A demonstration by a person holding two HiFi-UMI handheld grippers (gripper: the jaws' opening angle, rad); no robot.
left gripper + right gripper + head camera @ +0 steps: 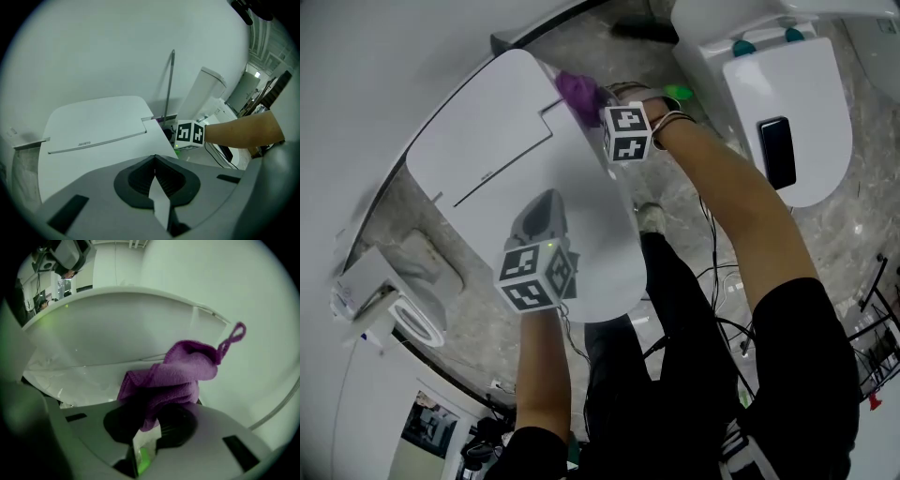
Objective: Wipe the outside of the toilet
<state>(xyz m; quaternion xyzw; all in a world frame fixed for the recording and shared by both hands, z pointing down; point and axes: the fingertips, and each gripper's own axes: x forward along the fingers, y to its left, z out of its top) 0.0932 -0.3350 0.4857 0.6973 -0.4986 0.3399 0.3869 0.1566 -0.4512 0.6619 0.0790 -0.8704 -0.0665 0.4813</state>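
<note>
White glossy toilet with flat closed lid [487, 159] stood against a white wall. Purple terry cloth with a hanging loop [173, 376] lay against the toilet's side, just under the lid rim near the back. Right gripper [149, 425] was clamped on the cloth. Left gripper [155, 169] was over the lid's front, jaws pressed together, nothing between them. A second white toilet [787, 103] stood nearby on the grey marbled floor [483, 323].

We stand in a toilet showroom or test room: one white toilet [478, 141] under the left gripper [547, 199], a second toilet [787, 89] right of the right gripper [581, 94], a third toilet [417, 314] left of the left gripper, cables [724, 270] behind both.
</note>
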